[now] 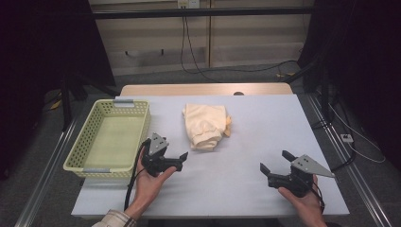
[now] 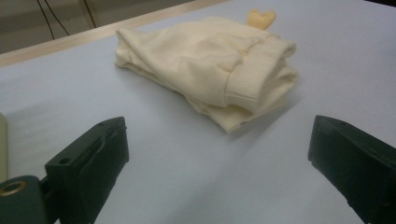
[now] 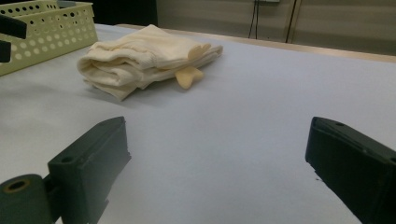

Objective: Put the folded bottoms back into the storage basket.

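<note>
A folded cream garment (image 1: 205,125) lies on the pale table (image 1: 265,123), a little behind the middle. In the left gripper view the garment (image 2: 210,60) shows a ribbed cuff and sits just beyond the jaws. My left gripper (image 1: 174,147) is held near the basket's front right corner, open and empty, pointing toward the garment. My right gripper (image 1: 275,161) hovers over the front right of the table, also open with nothing between its jaws. From the right gripper view the garment (image 3: 144,56) lies farther off to the left.
A pale yellow-green perforated basket (image 1: 108,139) stands empty at the table's left side, and its wall (image 3: 46,32) appears at the upper left of the right gripper view. Cables trail on the floor behind and to the right of the table.
</note>
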{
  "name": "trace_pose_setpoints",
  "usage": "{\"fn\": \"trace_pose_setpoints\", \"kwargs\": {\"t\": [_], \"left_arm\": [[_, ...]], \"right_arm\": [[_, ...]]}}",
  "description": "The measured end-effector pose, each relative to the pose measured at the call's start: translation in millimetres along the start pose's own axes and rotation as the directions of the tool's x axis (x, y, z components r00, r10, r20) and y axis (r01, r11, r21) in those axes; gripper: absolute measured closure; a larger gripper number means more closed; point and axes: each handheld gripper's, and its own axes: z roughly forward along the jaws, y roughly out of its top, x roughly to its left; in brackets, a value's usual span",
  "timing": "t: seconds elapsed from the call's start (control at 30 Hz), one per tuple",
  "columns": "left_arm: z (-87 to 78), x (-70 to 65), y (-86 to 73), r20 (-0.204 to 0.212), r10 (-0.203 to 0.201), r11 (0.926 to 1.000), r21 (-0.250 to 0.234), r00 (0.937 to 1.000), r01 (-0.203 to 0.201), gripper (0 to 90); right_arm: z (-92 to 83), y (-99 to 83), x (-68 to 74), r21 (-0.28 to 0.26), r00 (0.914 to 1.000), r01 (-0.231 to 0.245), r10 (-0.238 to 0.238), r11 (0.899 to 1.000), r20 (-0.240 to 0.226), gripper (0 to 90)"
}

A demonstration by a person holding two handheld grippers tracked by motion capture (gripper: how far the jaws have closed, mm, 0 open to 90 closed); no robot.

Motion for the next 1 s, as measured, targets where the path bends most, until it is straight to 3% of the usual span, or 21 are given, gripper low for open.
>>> {"fn": "trace_pose_setpoints", "kwargs": {"t": [0.33,0.4,0.5,1.0], "left_arm": [[13.1,5.0,15.5,-0.008,-0.003,1.0,0.007,1.0,0.003,4.6],[16.7,7.8,21.0,-0.008,-0.019,0.9998,0.0,0.9998,0.019,4.8],[19.7,8.8,24.7,-0.025,-0.001,1.0,-0.002,0.9997,0.001,4.8],[32.2,14.5,51.9,-0.018,-0.025,0.9994,-0.025,0.9995,0.025,5.6]], "right_arm": [[-0.8,-0.2,-1.3,-0.002,1.0,0.001,-0.001,1.0,0.0,5.8],[-0.8,-0.2,-1.3,-0.002,1.0,0.0,0.0,1.0,-0.001,5.8],[-0.9,-0.1,-1.4,-0.003,1.0,-0.003,0.003,1.0,-0.002,5.8],[-0.2,0.6,0.6,-0.001,1.0,0.004,-0.004,1.0,-0.007,5.9]]}}
